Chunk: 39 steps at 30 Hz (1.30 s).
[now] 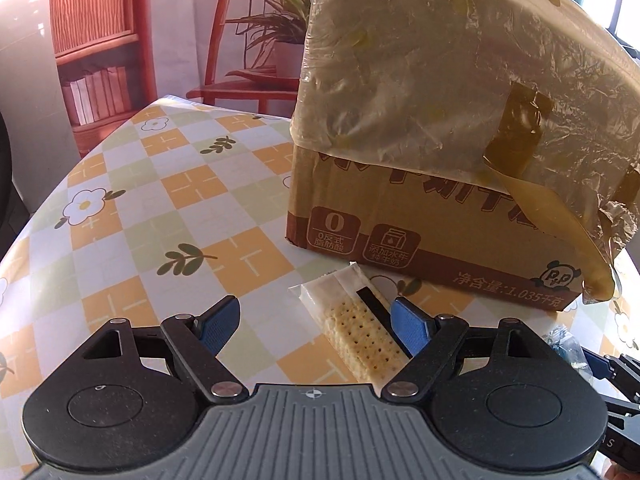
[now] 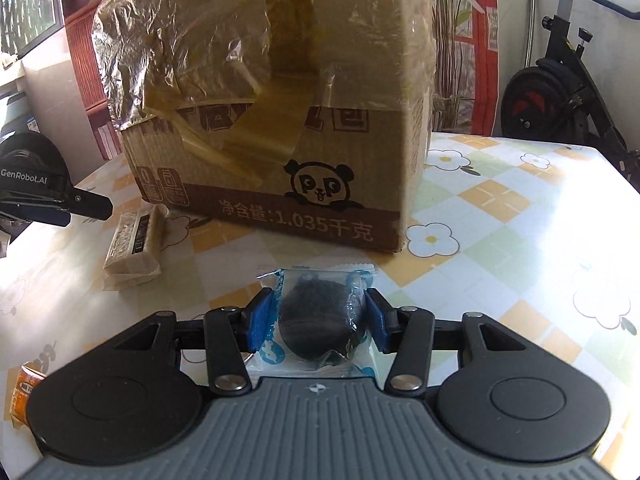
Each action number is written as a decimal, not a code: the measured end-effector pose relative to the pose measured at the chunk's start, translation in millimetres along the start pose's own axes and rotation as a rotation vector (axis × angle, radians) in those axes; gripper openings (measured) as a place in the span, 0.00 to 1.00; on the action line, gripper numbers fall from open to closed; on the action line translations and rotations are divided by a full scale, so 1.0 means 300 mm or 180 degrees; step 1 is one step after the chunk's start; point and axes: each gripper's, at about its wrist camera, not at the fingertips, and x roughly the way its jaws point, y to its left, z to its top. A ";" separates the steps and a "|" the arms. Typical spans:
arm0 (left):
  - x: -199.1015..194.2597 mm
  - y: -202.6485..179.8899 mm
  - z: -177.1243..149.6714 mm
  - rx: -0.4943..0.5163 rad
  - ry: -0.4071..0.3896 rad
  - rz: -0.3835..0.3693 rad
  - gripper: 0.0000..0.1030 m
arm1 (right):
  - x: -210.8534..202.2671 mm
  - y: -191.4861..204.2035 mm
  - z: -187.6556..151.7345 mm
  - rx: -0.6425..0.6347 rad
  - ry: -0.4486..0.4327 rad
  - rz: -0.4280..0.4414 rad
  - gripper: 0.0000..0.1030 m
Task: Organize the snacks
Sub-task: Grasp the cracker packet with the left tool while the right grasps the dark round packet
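A clear packet of pale crackers [image 1: 356, 328] lies on the checked tablecloth in front of a cardboard box [image 1: 440, 120] wrapped in plastic film. My left gripper [image 1: 314, 312] is open around it; the packet lies close against the right pad, well apart from the left one. In the right wrist view my right gripper [image 2: 319, 316] is shut on a clear blue-printed packet with a dark round cookie [image 2: 316, 320], just before the same box [image 2: 280, 120]. The cracker packet [image 2: 134, 244] shows at the left there.
A small orange packet [image 2: 24, 396] lies at the table's near left edge. The flowered tablecloth [image 1: 160, 200] stretches left of the box. An exercise bike [image 2: 560, 100] stands beyond the table's right edge, a wooden chair with a plant [image 1: 264, 40] behind its left.
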 end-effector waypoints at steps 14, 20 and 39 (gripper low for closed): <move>0.145 -0.110 -0.011 0.0023 0.0169 0.0261 0.82 | -0.001 0.009 -0.015 -0.0063 -0.0053 -0.0001 0.50; 0.129 -0.132 -0.046 0.0222 0.0146 0.0324 0.78 | -0.001 0.008 -0.015 -0.0065 -0.0054 0.0004 0.50; -0.038 -0.023 -0.201 0.0626 -0.0003 -0.0083 0.48 | 0.003 0.014 -0.015 -0.0104 -0.0048 -0.0002 0.51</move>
